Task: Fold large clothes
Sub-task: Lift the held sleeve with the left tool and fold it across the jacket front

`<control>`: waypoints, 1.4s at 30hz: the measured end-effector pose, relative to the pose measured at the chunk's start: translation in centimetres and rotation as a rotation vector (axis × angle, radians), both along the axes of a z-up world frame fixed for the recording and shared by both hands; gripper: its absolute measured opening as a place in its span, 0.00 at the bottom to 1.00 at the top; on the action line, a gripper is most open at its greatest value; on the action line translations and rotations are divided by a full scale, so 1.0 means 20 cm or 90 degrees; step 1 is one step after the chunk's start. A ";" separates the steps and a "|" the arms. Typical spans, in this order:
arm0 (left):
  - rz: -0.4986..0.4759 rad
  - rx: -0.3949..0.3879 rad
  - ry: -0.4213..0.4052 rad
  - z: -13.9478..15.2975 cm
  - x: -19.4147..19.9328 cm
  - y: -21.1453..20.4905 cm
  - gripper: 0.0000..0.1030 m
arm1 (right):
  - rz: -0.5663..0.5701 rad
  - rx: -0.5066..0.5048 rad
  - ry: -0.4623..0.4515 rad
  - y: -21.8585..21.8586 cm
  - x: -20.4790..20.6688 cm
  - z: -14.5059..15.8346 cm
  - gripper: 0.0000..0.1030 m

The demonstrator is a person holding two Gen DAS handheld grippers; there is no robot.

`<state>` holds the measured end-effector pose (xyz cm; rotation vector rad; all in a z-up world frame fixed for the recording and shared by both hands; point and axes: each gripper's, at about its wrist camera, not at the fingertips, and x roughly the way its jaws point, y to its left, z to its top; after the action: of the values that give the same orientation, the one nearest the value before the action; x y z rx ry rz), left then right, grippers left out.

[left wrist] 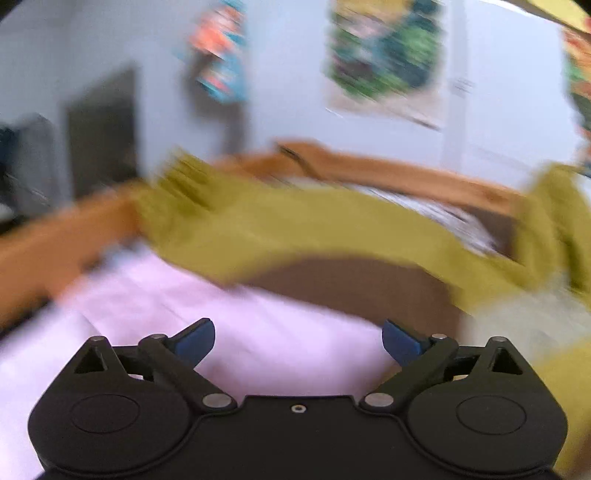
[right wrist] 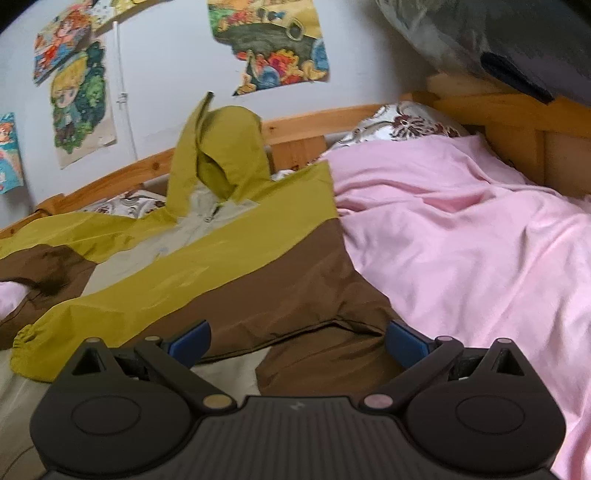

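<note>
An olive, brown and cream hooded jacket [right wrist: 236, 258] lies spread on the pink bed sheet [right wrist: 461, 229], hood [right wrist: 221, 155] propped against the wooden rail. One sleeve lies folded across its front, its cuff [right wrist: 26, 339] at the lower left. My right gripper [right wrist: 297, 341] is open and empty, just above the jacket's brown lower part. In the blurred left wrist view the jacket's olive and brown sleeve [left wrist: 295, 236] stretches across the bed. My left gripper [left wrist: 298, 339] is open and empty over the pink sheet [left wrist: 221, 325], short of the sleeve.
A wooden bed frame [right wrist: 369, 112] runs behind the jacket, with a floral pillow [right wrist: 402, 122] at the head. Posters [right wrist: 269, 40] hang on the pale wall. A grey bundle [right wrist: 480, 33] sits above the headboard. A dark panel [left wrist: 101, 133] stands by the wall on the left.
</note>
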<state>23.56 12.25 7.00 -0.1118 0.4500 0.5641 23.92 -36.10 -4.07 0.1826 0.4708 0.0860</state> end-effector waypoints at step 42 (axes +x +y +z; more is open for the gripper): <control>-0.590 0.117 -0.305 0.38 0.11 -1.12 0.00 | 0.033 -0.014 -0.030 0.08 -0.05 0.06 1.00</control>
<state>25.83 -10.11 14.69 0.1394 -0.0475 -0.3379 22.92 -34.51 -2.91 0.1461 0.4290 0.1350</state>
